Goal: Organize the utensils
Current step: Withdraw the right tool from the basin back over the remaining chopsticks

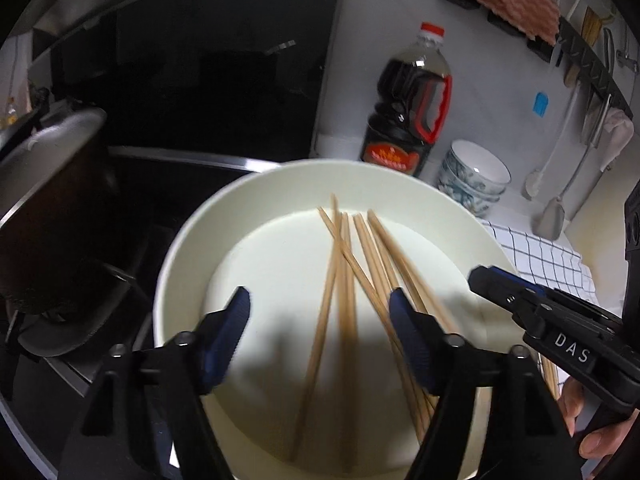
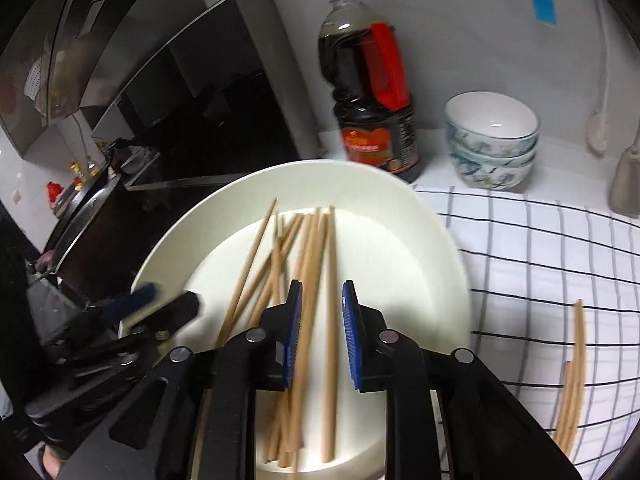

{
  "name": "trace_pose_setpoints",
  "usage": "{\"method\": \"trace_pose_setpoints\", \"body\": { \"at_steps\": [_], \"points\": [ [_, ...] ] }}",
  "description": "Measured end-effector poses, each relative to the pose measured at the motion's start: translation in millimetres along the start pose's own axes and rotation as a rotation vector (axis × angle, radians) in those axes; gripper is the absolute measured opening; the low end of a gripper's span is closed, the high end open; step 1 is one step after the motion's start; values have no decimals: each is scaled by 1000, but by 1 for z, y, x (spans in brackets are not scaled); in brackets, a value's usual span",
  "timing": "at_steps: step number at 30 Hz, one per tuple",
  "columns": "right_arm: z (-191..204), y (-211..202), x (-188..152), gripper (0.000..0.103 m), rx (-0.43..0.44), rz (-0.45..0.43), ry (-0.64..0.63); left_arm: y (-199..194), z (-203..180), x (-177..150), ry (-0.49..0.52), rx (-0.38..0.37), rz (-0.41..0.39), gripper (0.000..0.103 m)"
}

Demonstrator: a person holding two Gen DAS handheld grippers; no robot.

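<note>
Several chopsticks [image 2: 308, 280] lie loose in plate [image 1: 180, 248]; a few more on cloth [image 2: 540, 280] beside plate. Left gripper [image 1: 320, 312] jaws wide apart, right gripper [image 2: 318, 336] jaws half apart, both empty above plate. Picking step likely; next move calls for closing on one stick.

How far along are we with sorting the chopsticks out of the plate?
Early on. Done: a few chopsticks already lie together on the checked cloth. In hand: nothing; the right claw is open above the loose chopsticks in the plate, a couple of them showing between its pads, and the left claw is open over the white plate. Left: most of the pile, lying crisscrossed in the plate.
</note>
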State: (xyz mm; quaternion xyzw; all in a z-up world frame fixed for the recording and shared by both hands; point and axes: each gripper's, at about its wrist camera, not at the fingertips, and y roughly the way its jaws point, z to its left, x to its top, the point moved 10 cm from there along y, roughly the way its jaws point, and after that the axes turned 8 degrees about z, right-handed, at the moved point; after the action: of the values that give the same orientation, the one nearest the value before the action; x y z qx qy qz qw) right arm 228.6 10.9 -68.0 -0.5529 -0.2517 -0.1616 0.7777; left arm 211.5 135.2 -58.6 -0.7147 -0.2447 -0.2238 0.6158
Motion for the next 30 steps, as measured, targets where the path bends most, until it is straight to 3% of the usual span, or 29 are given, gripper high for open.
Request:
{"method": "trace_pose_setpoints", "body": {
  "at_steps": [11, 30],
  "points": [
    [-7, -11, -15, 26, -11, -3, 2, -14, 3, -16, -14, 20, -4, 80],
    [-35, -62, -52, 45, -30, -49, 25, -43, -41, -48, 31, -18, -5, 93]
  ]
}}
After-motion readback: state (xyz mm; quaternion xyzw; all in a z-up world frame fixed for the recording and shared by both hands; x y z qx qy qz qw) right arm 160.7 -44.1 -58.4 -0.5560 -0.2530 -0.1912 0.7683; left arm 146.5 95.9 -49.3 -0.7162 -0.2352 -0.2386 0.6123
